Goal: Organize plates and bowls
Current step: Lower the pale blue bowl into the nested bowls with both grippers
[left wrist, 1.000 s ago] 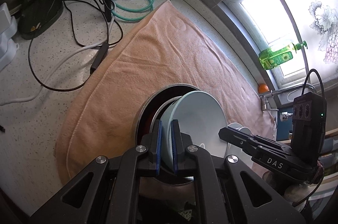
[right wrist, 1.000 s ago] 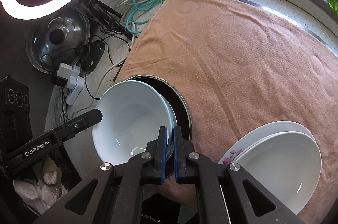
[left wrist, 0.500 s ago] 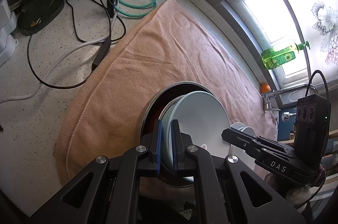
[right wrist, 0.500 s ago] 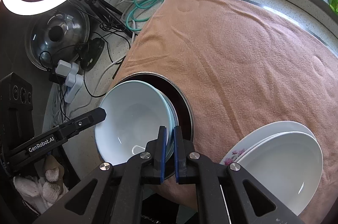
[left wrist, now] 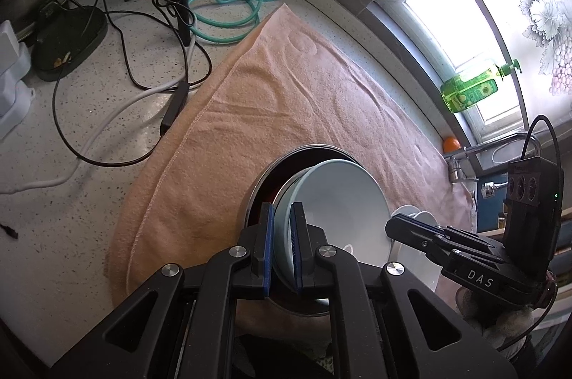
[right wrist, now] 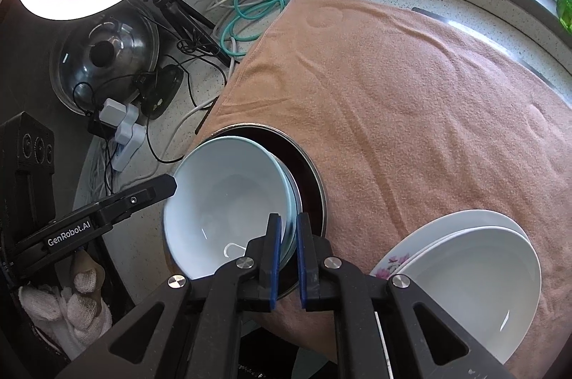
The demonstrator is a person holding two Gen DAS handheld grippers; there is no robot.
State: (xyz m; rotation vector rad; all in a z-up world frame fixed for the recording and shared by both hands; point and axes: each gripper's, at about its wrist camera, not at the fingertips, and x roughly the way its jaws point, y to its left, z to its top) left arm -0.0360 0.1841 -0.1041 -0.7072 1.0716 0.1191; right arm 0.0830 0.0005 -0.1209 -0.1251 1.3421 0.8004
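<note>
The left claw (left wrist: 282, 246) is closed on the near rim of a pale blue bowl (left wrist: 339, 200), its blue pads pressing the wall from either side. The right claw (right wrist: 287, 254) grips the same bowl by the opposite part of the rim, one pad inside and one outside. In the left wrist view the right claw comes in from the right and meets the bowl's edge.

The bowl sits tilted inside a dark dish with a metal rim (right wrist: 307, 164), and a second pale rim shows just under it, so it may be nested in another bowl. The dish stands on a peach towel (left wrist: 268, 93) spread over the speckled table (left wrist: 89, 128), near the towel's near left edge.

To the right, on the near corner of the towel, a white deep plate (right wrist: 475, 275) lies on a flower-patterned plate (right wrist: 389, 262), apart from the dish. A white-gloved hand (right wrist: 82, 300) holds the left claw's handle.
</note>
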